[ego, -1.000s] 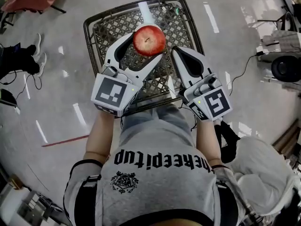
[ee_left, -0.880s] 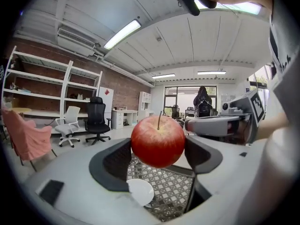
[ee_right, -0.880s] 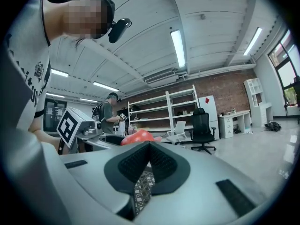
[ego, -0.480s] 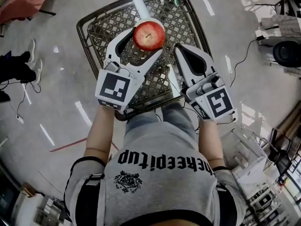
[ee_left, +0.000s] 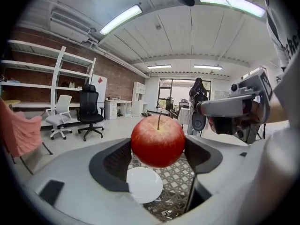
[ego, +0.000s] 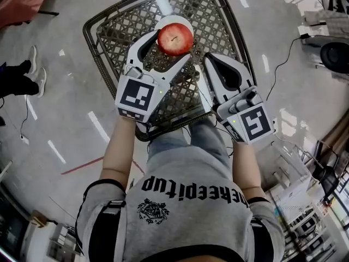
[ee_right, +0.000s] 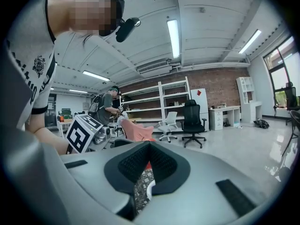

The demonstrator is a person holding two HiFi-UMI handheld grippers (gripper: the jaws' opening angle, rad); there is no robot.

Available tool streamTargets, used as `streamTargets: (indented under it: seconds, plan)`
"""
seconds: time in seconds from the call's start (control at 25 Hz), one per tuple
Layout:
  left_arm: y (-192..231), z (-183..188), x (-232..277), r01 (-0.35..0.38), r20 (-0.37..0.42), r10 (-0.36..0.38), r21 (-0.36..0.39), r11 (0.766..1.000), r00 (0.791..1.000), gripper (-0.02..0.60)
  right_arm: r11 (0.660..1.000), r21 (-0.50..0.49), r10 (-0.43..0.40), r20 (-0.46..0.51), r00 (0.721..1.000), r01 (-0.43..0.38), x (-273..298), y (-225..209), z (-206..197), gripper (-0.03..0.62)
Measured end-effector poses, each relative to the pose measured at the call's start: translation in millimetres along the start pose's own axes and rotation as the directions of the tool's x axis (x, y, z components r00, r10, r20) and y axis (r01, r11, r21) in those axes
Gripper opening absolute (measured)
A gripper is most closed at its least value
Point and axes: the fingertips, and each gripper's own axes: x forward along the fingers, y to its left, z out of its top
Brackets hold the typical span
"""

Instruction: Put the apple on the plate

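Observation:
A red apple (ego: 175, 38) hangs in the air with my left gripper (ego: 170, 41) shut on it, one jaw pressing each side. In the left gripper view the apple (ee_left: 158, 141) sits stem-up between the dark pads, and a small white plate (ee_left: 144, 185) lies just below it on the lattice table. In the head view only a white arc of the plate (ego: 187, 22) peeks out past the apple. My right gripper (ego: 208, 59) hovers just right of the apple, jaws closed together and holding nothing; its pads (ee_right: 136, 163) meet in its own view.
The square metal lattice table (ego: 112, 34) stands on a glossy floor. A bystander's shoes (ego: 34, 64) are at the left, and cables and a black round device (ego: 335, 53) at the right. Office chairs (ee_left: 90, 112) and shelving stand further back.
Both grippers have drifted slightly forward over the table, the apple still held in the left one. The head camera's view has shifted a little, so the table sits more to the left.

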Motion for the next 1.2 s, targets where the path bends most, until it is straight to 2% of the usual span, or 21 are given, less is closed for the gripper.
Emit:
streamTargets:
  seconds: [0.2, 0.68, 0.8, 1.2]
  plan:
    - [12.0, -24.2, 14.4, 0.0, -0.029, -0.001, -0.032, 0.999, 1.0, 0.393, 1.0, 0.003, -0.005, -0.012, 1.0, 0.005, 8.3, -3.9, -7.6, -0.003]
    - [27.6, -69.3, 44.1, 0.011, -0.078, -0.012, -0.024, 1.0, 0.997, 0.393, 1.0, 0.023, -0.017, -0.056, 0.998, 0.018, 24.3, -14.3, -30.3, -0.003]
    - [31.6, -80.9, 50.7, 0.013, -0.086, -0.016, -0.043, 0.999, 0.996, 0.393, 1.0, 0.023, -0.016, -0.066, 0.998, 0.017, 27.5, -15.1, -34.3, -0.003]
    - [44.1, -117.4, 71.2, -0.013, -0.124, 0.006, -0.049, 0.999, 0.992, 0.391, 1.0, -0.001, -0.005, -0.135, 0.991, 0.005, 29.7, -12.5, -49.5, -0.003]
